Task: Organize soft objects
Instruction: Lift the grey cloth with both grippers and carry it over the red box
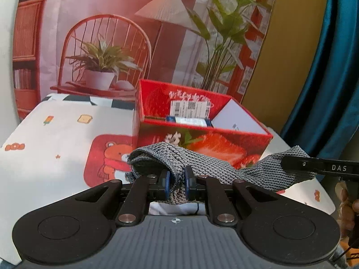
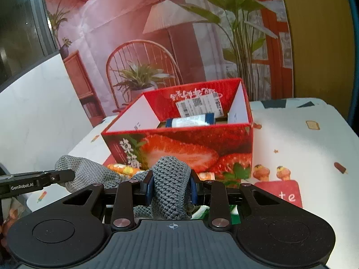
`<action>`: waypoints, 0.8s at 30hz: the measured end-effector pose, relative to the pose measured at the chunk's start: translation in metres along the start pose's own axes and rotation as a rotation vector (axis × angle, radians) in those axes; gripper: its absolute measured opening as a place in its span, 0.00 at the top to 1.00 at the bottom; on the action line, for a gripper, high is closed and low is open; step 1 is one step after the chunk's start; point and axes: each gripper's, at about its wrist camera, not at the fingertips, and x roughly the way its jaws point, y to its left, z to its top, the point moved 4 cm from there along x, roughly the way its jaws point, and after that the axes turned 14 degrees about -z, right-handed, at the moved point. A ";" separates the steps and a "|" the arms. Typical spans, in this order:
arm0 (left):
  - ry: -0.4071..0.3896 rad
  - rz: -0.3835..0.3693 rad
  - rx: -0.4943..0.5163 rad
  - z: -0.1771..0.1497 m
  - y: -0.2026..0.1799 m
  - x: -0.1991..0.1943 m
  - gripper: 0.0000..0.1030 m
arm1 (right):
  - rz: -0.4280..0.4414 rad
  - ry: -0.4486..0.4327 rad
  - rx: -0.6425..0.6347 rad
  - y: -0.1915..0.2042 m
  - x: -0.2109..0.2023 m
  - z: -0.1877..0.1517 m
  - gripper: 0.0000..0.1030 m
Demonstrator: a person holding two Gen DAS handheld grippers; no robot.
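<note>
A grey knitted cloth (image 1: 215, 168) hangs stretched between my two grippers, above the table and in front of a red strawberry box (image 1: 202, 139). My left gripper (image 1: 177, 181) is shut on one end of the cloth. My right gripper (image 2: 171, 188) is shut on the other end (image 2: 170, 179). In the left wrist view the right gripper (image 1: 318, 168) shows at the right edge, on the cloth's far end. In the right wrist view the left gripper (image 2: 38, 181) shows at the left. The box (image 2: 179, 148) is open at the top and holds a blue and white pack (image 2: 190, 121).
The table wears a white cloth with cartoon prints (image 1: 56, 139). A printed backdrop of a chair and plants (image 1: 112, 44) hangs behind the box. A blue curtain (image 1: 325, 78) is at the right. A small orange and yellow item (image 2: 121, 169) lies before the box.
</note>
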 end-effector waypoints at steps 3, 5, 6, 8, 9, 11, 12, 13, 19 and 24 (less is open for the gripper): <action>-0.030 -0.006 -0.003 0.012 -0.001 -0.004 0.87 | 0.007 -0.020 0.012 0.000 -0.001 0.010 0.73; -0.052 -0.009 0.000 0.020 -0.003 -0.006 0.87 | 0.015 -0.036 0.030 -0.001 -0.002 0.019 0.73; -0.063 -0.011 0.003 0.025 -0.004 -0.007 0.87 | 0.019 -0.043 0.036 -0.002 -0.002 0.023 0.73; -0.080 -0.011 0.014 0.033 -0.007 -0.008 0.87 | 0.026 -0.060 0.043 -0.002 -0.002 0.033 0.73; -0.086 -0.010 0.020 0.036 -0.008 -0.007 0.87 | 0.027 -0.068 0.041 -0.002 -0.002 0.037 0.73; -0.095 -0.006 0.034 0.045 -0.011 -0.004 0.87 | 0.025 -0.085 0.030 -0.001 -0.001 0.045 0.73; -0.098 -0.005 0.042 0.049 -0.012 -0.003 0.87 | 0.021 -0.093 0.022 0.000 0.001 0.049 0.73; -0.099 -0.001 0.053 0.053 -0.013 0.001 0.87 | 0.017 -0.099 0.014 0.001 0.002 0.054 0.73; -0.075 0.012 0.069 0.088 -0.009 0.033 0.87 | -0.008 -0.121 -0.027 0.002 0.029 0.094 0.74; -0.014 0.031 0.076 0.109 -0.001 0.071 0.87 | -0.043 -0.106 -0.065 0.002 0.062 0.121 0.74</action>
